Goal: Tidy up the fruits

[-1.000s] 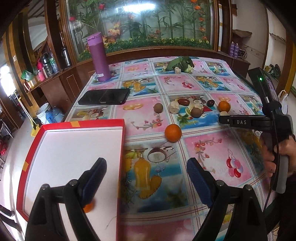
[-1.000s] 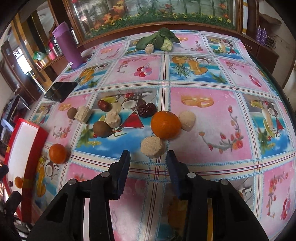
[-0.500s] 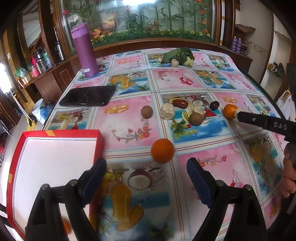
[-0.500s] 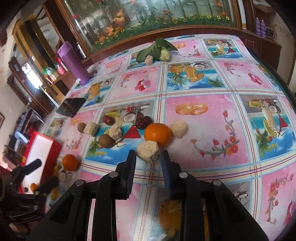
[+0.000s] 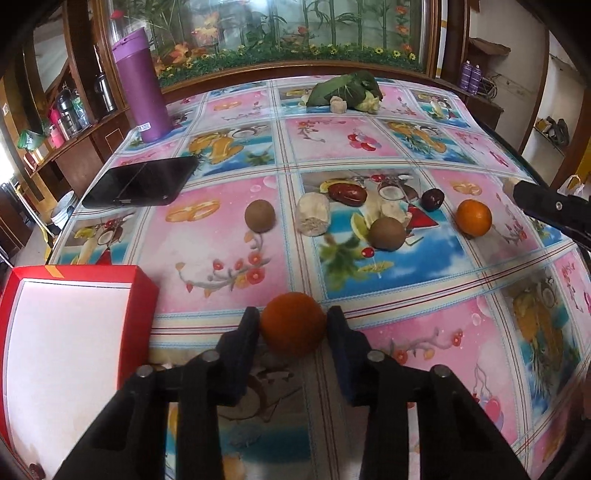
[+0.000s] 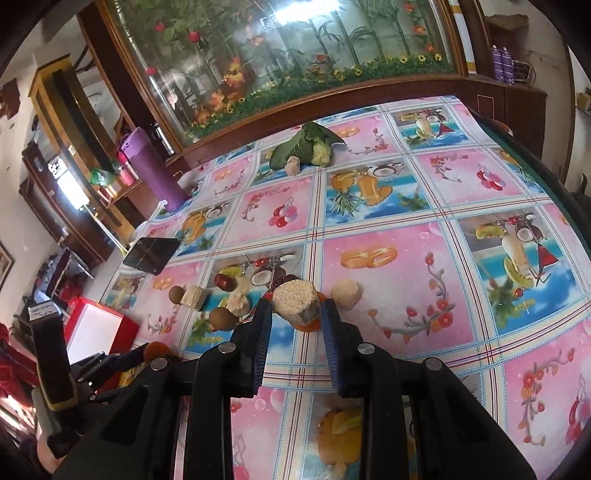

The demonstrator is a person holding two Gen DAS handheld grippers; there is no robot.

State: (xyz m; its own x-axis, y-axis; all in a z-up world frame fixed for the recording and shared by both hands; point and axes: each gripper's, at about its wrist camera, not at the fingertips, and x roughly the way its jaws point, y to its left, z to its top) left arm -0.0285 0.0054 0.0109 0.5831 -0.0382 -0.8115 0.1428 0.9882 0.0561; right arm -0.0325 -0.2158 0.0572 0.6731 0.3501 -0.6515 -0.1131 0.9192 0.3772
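The left gripper [image 5: 291, 328], its jaws just closed, clasped an orange [image 5: 293, 324] on the tabletop [image 5: 221, 266] beside the red tray [image 5: 140, 295]; the right gripper [image 6: 295, 317] gripped a beige chunk [image 6: 295, 301]; beyond lay mixed fruit.

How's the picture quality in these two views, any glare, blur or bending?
Left wrist view: fisheye bends the table edges, corners go black, and the orange between the left gripper pads looks dim and soft. Right wrist view: bright glare on the glass panel, tilted horizon, and the beige chunk in the right gripper is sharp.
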